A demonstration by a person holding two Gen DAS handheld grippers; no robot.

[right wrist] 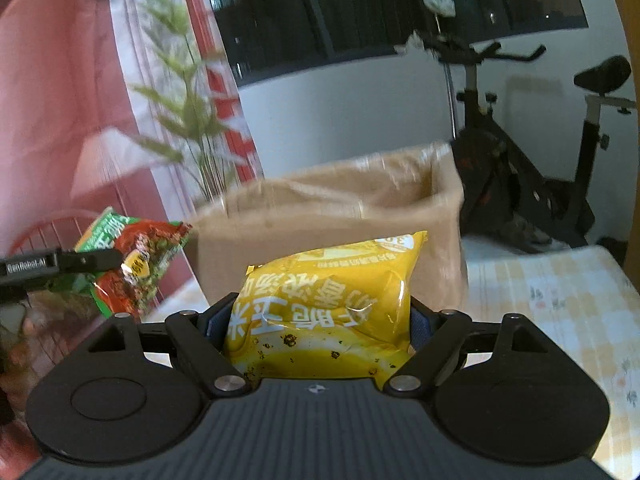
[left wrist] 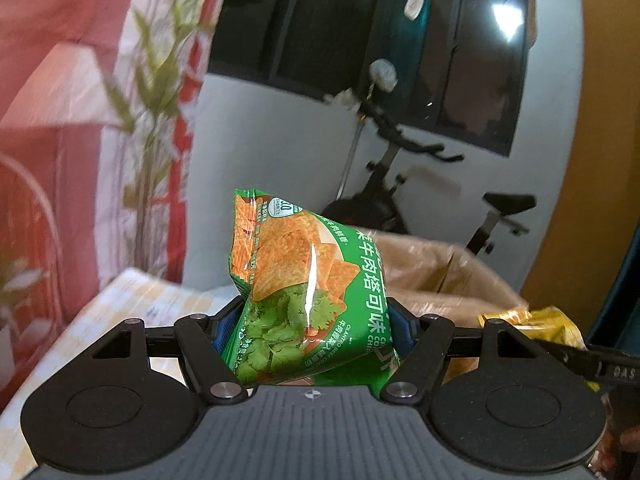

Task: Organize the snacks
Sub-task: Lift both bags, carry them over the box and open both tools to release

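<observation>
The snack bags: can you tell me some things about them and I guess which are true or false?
1. The left gripper holds a green snack bag. True.
2. The right gripper is empty. False: it is clamped on a yellow snack bag.
3. A cardboard box stands behind the bags, open at the top. True.
4. Both bags lie inside the box. False: both are held up in front of it.
5. An exercise bike stands beyond the box. True.
</observation>
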